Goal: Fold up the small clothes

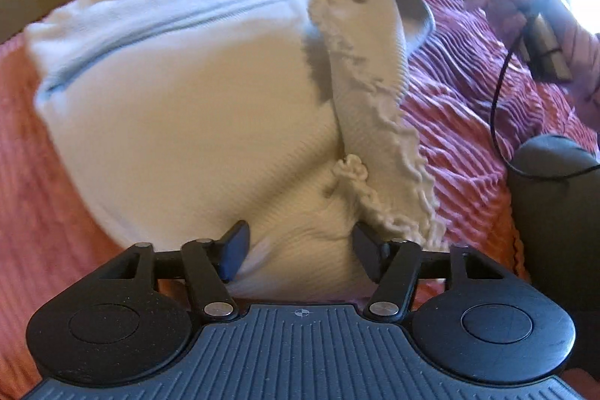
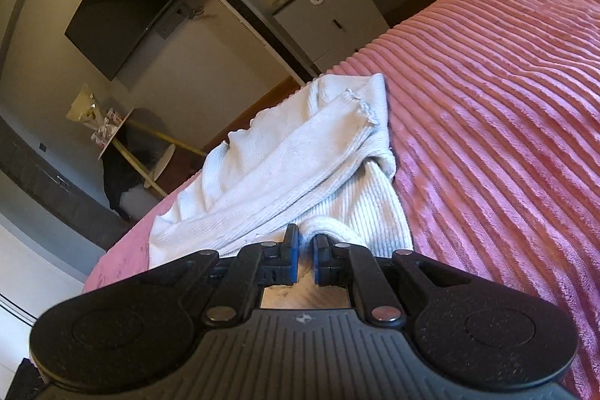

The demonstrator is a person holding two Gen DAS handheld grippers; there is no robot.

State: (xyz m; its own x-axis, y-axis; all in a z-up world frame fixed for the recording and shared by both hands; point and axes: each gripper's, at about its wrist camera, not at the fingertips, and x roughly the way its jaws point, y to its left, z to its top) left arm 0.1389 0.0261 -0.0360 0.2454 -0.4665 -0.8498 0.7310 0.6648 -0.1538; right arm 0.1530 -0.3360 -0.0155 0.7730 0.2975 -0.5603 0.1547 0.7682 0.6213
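I see the white ribbed garment (image 1: pixel 195 122) lying on the pink ribbed bedspread (image 1: pixel 468 122), one frilled edge folded over its body. My left gripper (image 1: pixel 300 246) sits low over the near hem, jaws spread, cloth bunched between them but not pinched. My right gripper (image 2: pixel 304 251) has its jaws nearly together, pinching a rolled fold of the garment.
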